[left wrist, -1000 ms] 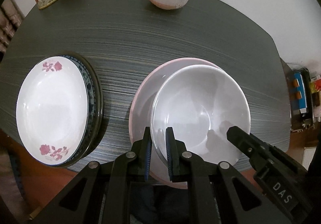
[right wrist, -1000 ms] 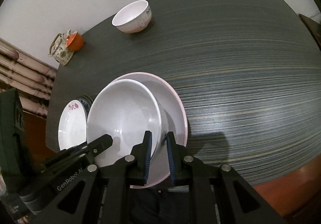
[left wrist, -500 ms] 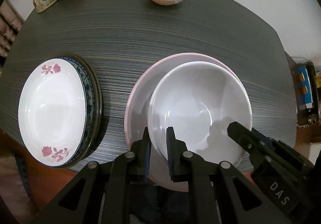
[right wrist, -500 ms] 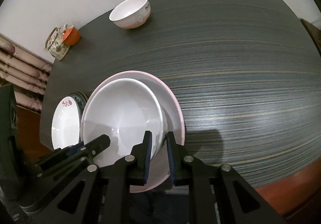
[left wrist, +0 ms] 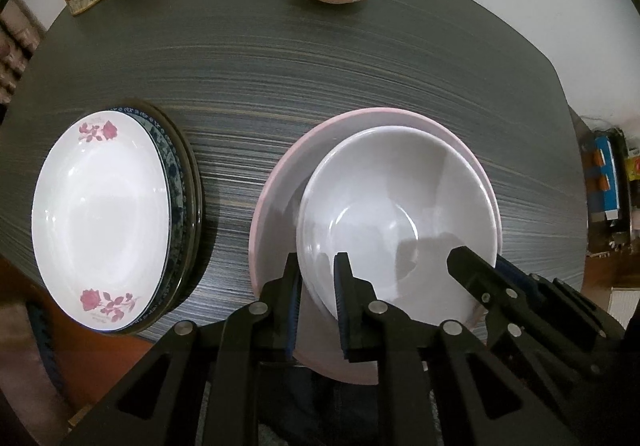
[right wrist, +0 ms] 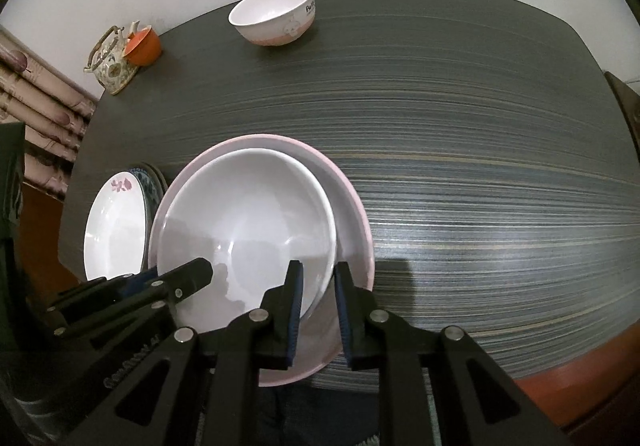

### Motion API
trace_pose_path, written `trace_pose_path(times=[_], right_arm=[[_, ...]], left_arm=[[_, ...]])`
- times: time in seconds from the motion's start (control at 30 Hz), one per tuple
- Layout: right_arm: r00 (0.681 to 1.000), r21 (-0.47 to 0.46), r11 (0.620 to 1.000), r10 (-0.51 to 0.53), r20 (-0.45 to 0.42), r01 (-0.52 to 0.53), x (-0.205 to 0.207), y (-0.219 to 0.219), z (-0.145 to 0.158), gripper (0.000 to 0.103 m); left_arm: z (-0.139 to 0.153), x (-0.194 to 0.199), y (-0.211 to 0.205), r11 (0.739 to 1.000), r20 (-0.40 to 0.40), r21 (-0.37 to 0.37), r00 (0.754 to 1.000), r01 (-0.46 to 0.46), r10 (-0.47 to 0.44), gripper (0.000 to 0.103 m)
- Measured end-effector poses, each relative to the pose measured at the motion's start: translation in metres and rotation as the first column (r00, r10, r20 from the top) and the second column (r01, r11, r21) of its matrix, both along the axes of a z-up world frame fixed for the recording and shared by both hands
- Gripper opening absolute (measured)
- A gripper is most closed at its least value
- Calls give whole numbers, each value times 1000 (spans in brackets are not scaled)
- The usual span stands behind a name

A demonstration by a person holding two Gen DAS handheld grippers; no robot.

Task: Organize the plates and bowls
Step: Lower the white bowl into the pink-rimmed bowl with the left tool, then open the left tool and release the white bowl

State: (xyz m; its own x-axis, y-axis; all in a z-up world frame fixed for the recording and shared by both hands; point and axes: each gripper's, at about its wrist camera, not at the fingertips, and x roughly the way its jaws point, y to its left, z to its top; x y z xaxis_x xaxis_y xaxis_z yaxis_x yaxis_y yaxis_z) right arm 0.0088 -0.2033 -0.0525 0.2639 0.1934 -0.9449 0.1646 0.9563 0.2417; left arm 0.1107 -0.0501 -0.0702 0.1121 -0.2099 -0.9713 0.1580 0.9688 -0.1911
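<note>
We grip the white bowl rim with both: left gripper and right gripper jaws clamped, bowl inside the pink plate on the desk.

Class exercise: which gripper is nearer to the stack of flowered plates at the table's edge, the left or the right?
Left. The left gripper straddles the white bowl's rim on the side facing the flowered plates; the right gripper straddles the rim on the bowl's far side.
</note>
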Motion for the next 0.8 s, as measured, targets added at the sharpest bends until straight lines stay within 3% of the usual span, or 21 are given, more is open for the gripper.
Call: trace_pose_path(times=[0.3, 0.6, 0.8], right_arm=[[999, -65, 997, 37, 12, -36, 1, 10, 2, 18], [1000, -39, 999, 19, 23, -18, -3, 5, 4, 19], [1000, -13, 1000, 7, 20, -7, -4, -1, 4, 19]], left_arm=[[-1, 3, 2, 1000, -23, -6, 1000, -1, 0, 18], [-1, 4, -3, 1000, 1, -13, 1000, 27, -27, 29], [0, 1, -7, 999, 14, -6, 999, 36, -36, 29]])
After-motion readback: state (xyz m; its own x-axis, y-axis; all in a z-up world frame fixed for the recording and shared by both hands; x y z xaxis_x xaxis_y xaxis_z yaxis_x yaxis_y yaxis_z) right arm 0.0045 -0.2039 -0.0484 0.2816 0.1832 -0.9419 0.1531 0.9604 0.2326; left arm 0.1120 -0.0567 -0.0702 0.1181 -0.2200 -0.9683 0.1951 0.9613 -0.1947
